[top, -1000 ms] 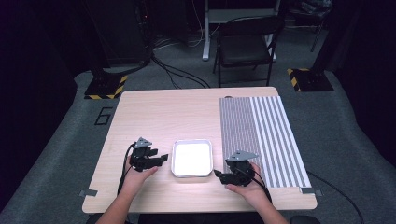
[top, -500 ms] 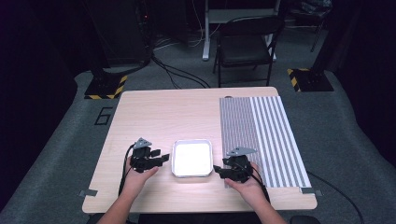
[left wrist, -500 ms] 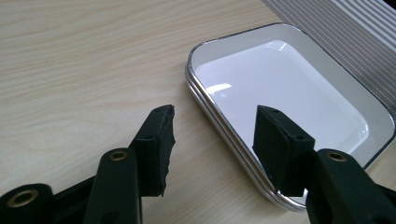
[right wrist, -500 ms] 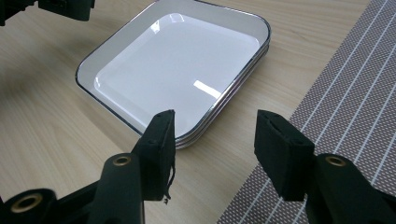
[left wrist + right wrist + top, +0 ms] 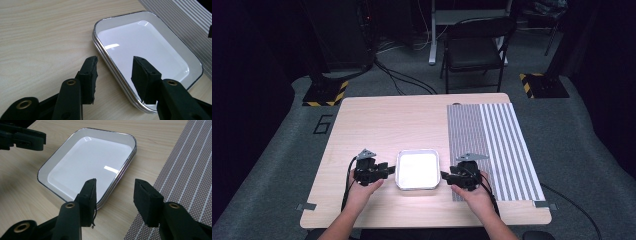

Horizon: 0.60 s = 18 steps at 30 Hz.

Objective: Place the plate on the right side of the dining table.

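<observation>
- A white tray [image 5: 417,169] with a dark rim lies on the tabletop [image 5: 402,120] near the front edge, between the two hands.
- In the gripper views its rim looks doubled, as if two trays were stacked; this cannot be told for sure.
- The left tongs [image 5: 388,170] sit at the tray's left edge. Their jaws have just been closing and straddle the rim, one above the bare wood, one over the tray; a gap shows at each pad, so they are spread and not pinching.
- The right tongs [image 5: 443,175] sit at the tray's right edge, jaws likewise just closing, one over the tray, one outside it, not pressing on the rim.
- A striped mat [image 5: 492,145] covers the right part of the tabletop, just beside the tray.
- A chair [image 5: 474,47] stands on the floor beyond the far edge.
</observation>
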{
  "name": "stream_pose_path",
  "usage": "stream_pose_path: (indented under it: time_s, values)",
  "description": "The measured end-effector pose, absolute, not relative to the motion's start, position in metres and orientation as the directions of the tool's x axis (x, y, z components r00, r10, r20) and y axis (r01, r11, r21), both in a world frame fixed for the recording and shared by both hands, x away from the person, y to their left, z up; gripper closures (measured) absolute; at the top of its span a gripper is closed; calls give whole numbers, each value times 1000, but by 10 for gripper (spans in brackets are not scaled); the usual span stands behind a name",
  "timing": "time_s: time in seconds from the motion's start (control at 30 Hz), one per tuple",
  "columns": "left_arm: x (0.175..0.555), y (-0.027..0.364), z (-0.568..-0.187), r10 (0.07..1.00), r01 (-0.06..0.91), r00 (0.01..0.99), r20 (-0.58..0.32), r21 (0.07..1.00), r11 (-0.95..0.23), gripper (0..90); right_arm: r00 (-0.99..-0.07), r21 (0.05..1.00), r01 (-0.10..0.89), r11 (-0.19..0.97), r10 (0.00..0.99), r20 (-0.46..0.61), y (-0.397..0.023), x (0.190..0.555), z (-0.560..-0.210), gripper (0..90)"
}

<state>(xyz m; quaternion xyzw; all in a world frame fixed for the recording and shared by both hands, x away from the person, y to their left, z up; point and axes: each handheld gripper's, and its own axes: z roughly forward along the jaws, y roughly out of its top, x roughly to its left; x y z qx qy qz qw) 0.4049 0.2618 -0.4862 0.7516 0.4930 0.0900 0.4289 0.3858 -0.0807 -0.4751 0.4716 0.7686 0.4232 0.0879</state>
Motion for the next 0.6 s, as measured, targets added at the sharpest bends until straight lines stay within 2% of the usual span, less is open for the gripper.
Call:
stream_pose_path:
  time_s: [0.3, 0.37, 0.47, 0.6]
  values:
    - [405, 259, -488, 818, 656, 498, -288, 742, -138, 505, -503, 722, 675, 152, 811, 300, -75, 393, -476, 537]
    - [405, 259, -488, 814, 661, 498, -301, 738, -132, 514, -491, 717, 684, 136, 812, 315, -75, 395, -475, 537]
    - [406, 260, -489, 813, 676, 487, -320, 727, -119, 555, -456, 680, 727, 91, 804, 381, -74, 397, -476, 599]
    - [406, 262, -490, 804, 685, 484, -345, 721, -104, 598, -427, 661, 748, 60, 805, 411, -74, 400, -478, 649]
